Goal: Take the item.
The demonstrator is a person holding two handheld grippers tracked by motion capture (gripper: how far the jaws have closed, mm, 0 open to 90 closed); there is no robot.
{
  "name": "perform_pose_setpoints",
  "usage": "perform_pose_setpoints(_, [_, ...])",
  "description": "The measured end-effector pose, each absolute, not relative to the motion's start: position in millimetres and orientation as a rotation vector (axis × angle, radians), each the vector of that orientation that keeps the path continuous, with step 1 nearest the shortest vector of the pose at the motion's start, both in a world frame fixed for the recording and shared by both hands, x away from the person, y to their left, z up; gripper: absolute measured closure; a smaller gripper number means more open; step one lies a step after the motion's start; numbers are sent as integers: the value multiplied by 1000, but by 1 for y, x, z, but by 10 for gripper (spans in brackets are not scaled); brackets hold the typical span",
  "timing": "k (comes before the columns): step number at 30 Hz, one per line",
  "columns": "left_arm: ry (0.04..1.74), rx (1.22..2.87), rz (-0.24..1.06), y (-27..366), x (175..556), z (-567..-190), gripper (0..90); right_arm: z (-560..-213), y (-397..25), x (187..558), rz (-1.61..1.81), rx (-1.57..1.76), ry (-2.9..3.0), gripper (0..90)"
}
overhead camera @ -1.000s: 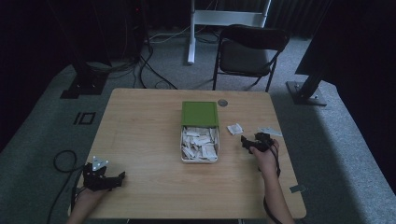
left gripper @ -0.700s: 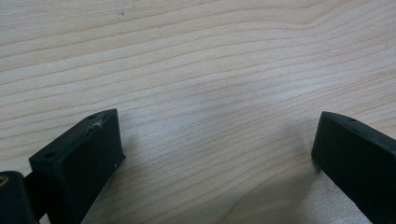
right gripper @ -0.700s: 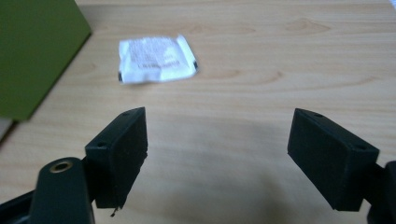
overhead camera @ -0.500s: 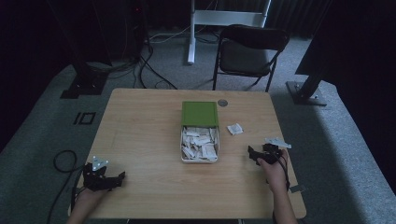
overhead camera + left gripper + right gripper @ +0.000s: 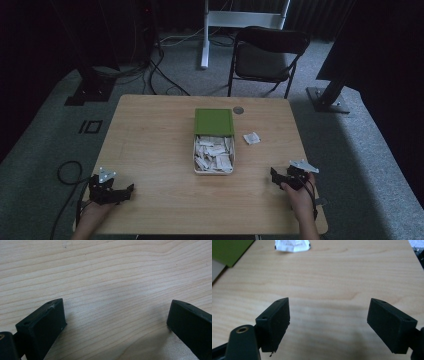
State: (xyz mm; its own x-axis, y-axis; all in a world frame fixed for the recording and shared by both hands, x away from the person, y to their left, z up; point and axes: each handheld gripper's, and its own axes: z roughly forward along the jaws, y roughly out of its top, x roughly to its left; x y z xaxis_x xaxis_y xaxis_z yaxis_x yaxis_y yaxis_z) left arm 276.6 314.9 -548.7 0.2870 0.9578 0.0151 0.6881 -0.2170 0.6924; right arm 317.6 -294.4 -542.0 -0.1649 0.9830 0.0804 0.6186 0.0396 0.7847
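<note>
The left hand-held gripper (image 5: 131, 189) rests at the near left corner of the wooden worktop (image 5: 150, 145), its jaws spread wide with nothing between them; the left gripper view shows bare wood grain in the gap. At the centre of the worktop stands an open white box (image 5: 214, 154) filled with small white packets (image 5: 215, 152), its green lid (image 5: 214, 121) lying just behind it and touching its far edge. A small round grey insert (image 5: 238, 109) sits in the worktop near the far edge. To the right of the box, apart from it, lies a single white packet (image 5: 251, 138), seen also at the top of the right gripper view (image 5: 292, 245). The right hand-held gripper (image 5: 274, 175) lies near the right front corner, jaws open and empty, well apart from the packet.
</note>
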Motion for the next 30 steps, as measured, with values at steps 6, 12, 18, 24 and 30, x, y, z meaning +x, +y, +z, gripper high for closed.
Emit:
perform_pose_setpoints(6, [1467, 1985, 608, 315, 277, -549, 27, -547, -299, 307, 942, 1616, 1848, 183])
perform_pose_setpoints(12, [1468, 1985, 608, 315, 277, -549, 27, -549, -302, 295, 930, 1628, 1861, 183])
perform_pose_setpoints(18, [1468, 1985, 608, 315, 277, -549, 27, -553, -303, 286, 902, 1640, 1880, 183])
perform_pose_setpoints(24, [1468, 1985, 608, 315, 277, -549, 27, -554, -300, 279, 883, 1606, 1913, 166])
perform_pose_setpoints(30, [1467, 1986, 608, 315, 277, -549, 27, -554, -298, 276, 863, 1560, 1956, 146])
